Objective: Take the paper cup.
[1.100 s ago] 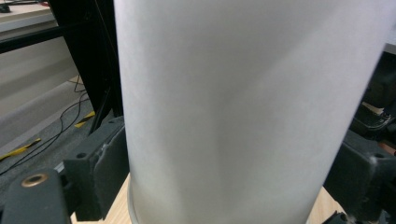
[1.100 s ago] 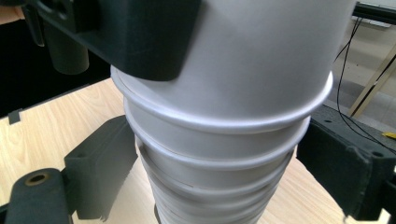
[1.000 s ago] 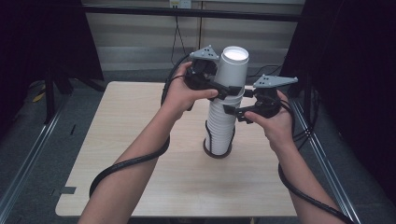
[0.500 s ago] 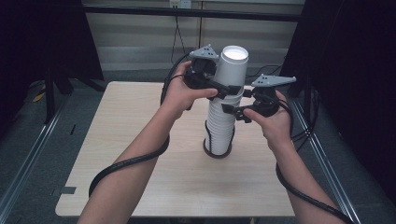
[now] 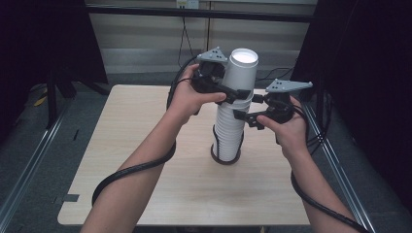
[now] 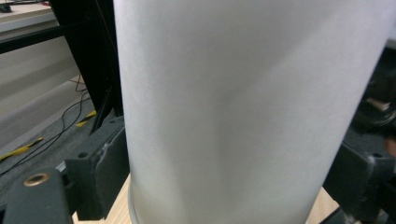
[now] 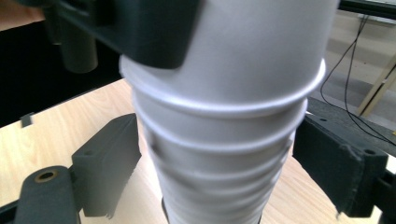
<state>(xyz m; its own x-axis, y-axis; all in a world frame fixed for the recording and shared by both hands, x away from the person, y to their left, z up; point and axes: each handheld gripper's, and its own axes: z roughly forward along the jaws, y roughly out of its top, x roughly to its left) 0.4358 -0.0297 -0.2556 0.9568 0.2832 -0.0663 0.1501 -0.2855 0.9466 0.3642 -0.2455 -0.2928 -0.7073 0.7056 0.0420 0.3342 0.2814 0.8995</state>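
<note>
A tall stack of white paper cups (image 5: 228,133) stands on a dark round base (image 5: 226,158) in the middle of the table. The top cup (image 5: 240,73) sits partly raised out of the stack. My left gripper (image 5: 236,93) is shut on this top cup (image 6: 233,107), its pads (image 6: 105,172) pressed to the wall on both sides. Just below, my right gripper (image 5: 245,108) has been closing its jaws on the stack (image 7: 219,163), and its pads (image 7: 109,163) now touch the rims on either side. The left gripper's jaw (image 7: 140,23) shows above it.
The light wooden table (image 5: 145,145) has bare room around the stack. Cables (image 5: 131,170) trail from both grippers across the table and off its front edge. Dark frame posts stand left and right, and floor cables lie behind the table.
The right gripper's jaws have drawn in against the stack. Both hands and the top cup have stayed where they were.
</note>
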